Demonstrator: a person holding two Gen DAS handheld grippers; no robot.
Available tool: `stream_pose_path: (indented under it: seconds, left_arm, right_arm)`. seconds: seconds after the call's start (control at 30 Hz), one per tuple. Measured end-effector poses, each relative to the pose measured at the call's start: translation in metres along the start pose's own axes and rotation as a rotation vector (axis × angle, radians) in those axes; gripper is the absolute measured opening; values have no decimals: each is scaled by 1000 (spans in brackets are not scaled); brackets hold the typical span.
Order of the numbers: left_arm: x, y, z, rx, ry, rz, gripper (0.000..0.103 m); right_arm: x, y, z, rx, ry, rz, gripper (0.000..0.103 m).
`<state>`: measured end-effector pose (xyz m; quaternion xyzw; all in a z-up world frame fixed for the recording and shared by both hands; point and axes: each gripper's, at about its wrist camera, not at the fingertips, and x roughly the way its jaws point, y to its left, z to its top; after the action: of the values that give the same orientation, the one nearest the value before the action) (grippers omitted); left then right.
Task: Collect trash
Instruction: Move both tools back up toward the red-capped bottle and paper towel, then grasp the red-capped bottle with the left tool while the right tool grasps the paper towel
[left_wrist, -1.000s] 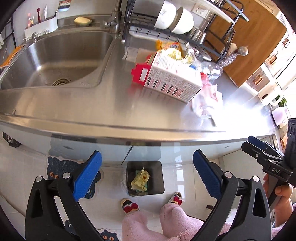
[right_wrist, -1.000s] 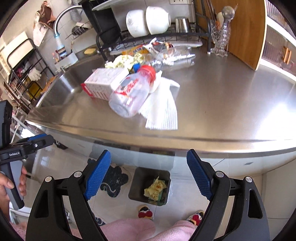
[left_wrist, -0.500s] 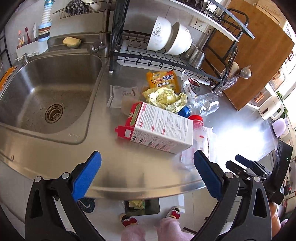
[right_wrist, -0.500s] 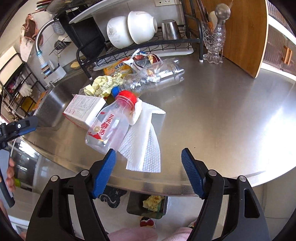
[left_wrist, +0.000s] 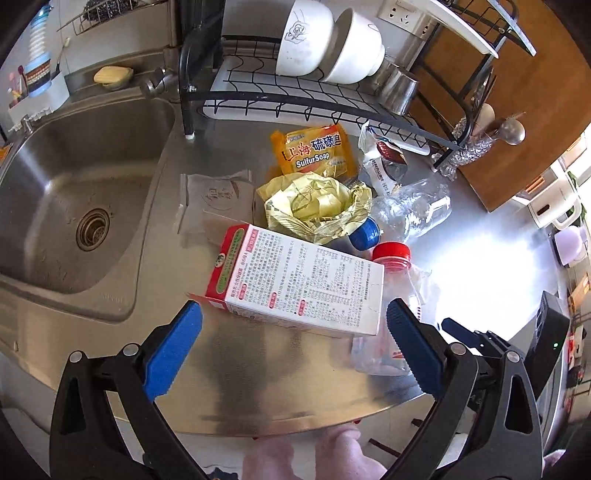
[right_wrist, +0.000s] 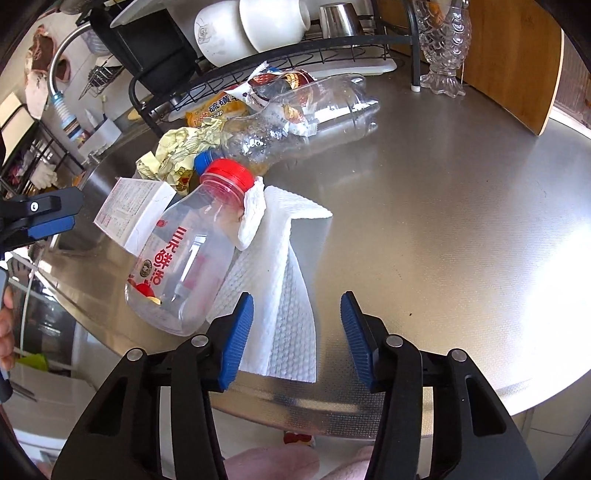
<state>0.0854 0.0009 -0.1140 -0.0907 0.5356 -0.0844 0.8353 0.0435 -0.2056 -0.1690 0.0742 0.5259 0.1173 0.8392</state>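
Note:
Trash lies on a steel counter (left_wrist: 258, 362). A white and red carton (left_wrist: 299, 284) lies on its side just ahead of my open, empty left gripper (left_wrist: 295, 336). Behind it are crumpled yellow paper (left_wrist: 317, 206), an orange soap wrapper (left_wrist: 314, 151), a clear blue-capped bottle (right_wrist: 306, 118) and a snack wrapper (right_wrist: 273, 85). A red-capped bottle (right_wrist: 184, 258) lies on a white paper towel (right_wrist: 280, 302). My open, empty right gripper (right_wrist: 297, 325) hovers over the towel's near end.
A sink (left_wrist: 74, 199) is at the left. A black dish rack (left_wrist: 314, 99) with white bowls (left_wrist: 325, 40) stands at the back. A glass vase (right_wrist: 443, 44) and a wooden board (right_wrist: 517, 59) are at the back right. The counter's front edge (right_wrist: 332, 424) is near.
Both grippers have risen from below the counter edge and moved forward over the counter toward the trash. The floor bin has dropped out of view. The right jaws have narrowed somewhat.

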Motion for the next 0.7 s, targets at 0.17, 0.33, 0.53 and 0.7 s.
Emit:
stream_pose_path:
  seconds: [0.17,0.33,0.53,0.7]
  left_arm:
    - [13,-11,-8,-24,86,-54,94]
    - [22,-29,-18,14,121,-102,94]
    - [34,-42,-21,39,129,-129,82]
    - [42,-59,-24,103,125,-136,82]
  right_arm:
    - [7,6,5,-52,-3,-1,49]
    - [13,14,8,-124,13,-9,4]
    - [1,1,8,-126,7,26,3]
    - [-3,-10,8,-122,18,25,3]
